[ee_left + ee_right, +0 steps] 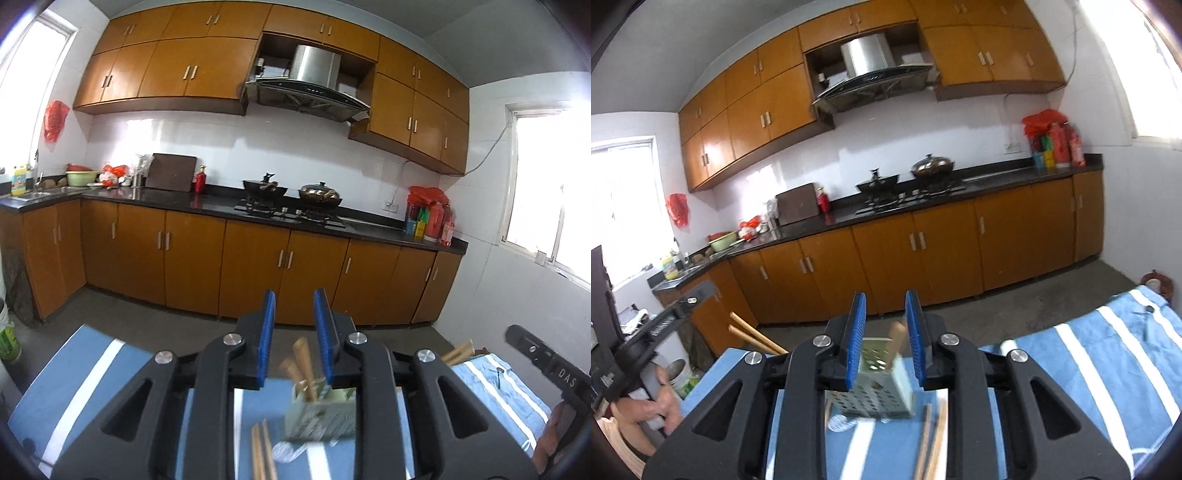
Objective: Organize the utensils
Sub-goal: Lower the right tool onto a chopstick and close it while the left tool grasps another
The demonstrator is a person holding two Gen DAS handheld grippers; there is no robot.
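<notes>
A pale green perforated utensil holder [320, 415] stands on a blue-and-white striped cloth [85, 373], with wooden-handled utensils [301, 360] upright in it. It also shows in the right wrist view [873, 387]. A pair of wooden chopsticks [263, 454] lies on the cloth beside the holder, seen in the right wrist view too [932, 439]. My left gripper [293, 310] is open and empty above the holder. My right gripper [885, 312] is open and empty above the holder. The right gripper's body [543, 363] shows at the right edge of the left wrist view.
A kitchen counter [221, 201] with wooden cabinets runs along the far wall, holding two woks [319, 195] on a stove. A bare floor strip [1052, 299] separates it from the cloth-covered table. Two wooden handles [753, 336] stick out at the table's left edge.
</notes>
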